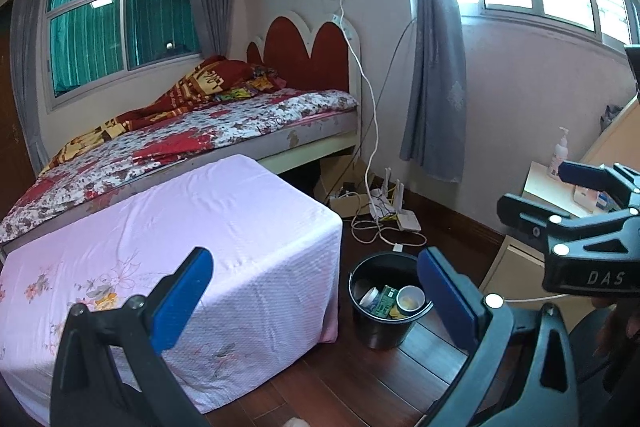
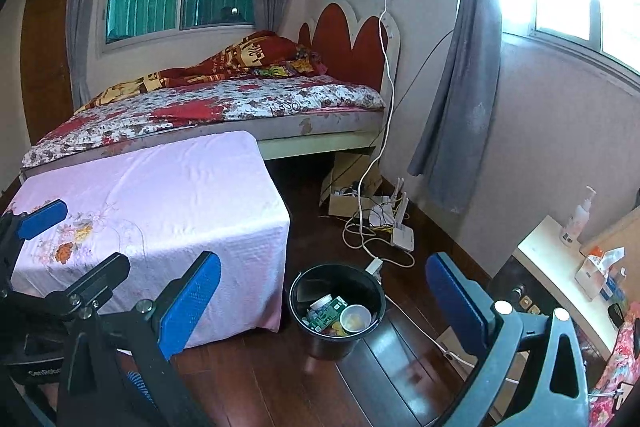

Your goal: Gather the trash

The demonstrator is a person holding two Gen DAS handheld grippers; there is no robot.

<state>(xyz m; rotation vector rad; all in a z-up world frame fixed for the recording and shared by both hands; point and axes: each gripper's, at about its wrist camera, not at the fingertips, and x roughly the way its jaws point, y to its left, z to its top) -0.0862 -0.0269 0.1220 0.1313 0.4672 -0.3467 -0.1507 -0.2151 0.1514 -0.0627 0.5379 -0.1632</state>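
Left wrist view: a bedroom, read outward from the black bin (image 1: 384,311) standing on the dark wood floor (image 1: 332,387). Behind the bin, against the far wall, lies the bed (image 1: 192,135) with its red headboard. Just beside the bin, between it and the bed, sits a low block draped in a pink sheet (image 1: 180,243); nothing that reads as litter shows on the sheet. Beyond the bin, toward the corner, a white cable (image 1: 370,107) trails to a router (image 1: 406,219) and a loose coil on the floor. Inside the bin rest the collected pieces: a green carton (image 1: 386,301), a paper cup (image 1: 410,299) and a pale round lid.

The left gripper (image 1: 316,303) hangs above and near the bin, jaws spread wide, holding nothing. The right gripper (image 2: 324,307), seen in the right wrist view, is likewise spread and empty over the bin.

Judged state: the trash appears gathered, so the task looks near its end.

Judged risks: a low pass could clip the rim and tip the light bin, spilling the cup; a reach toward the corner could snag the cable.
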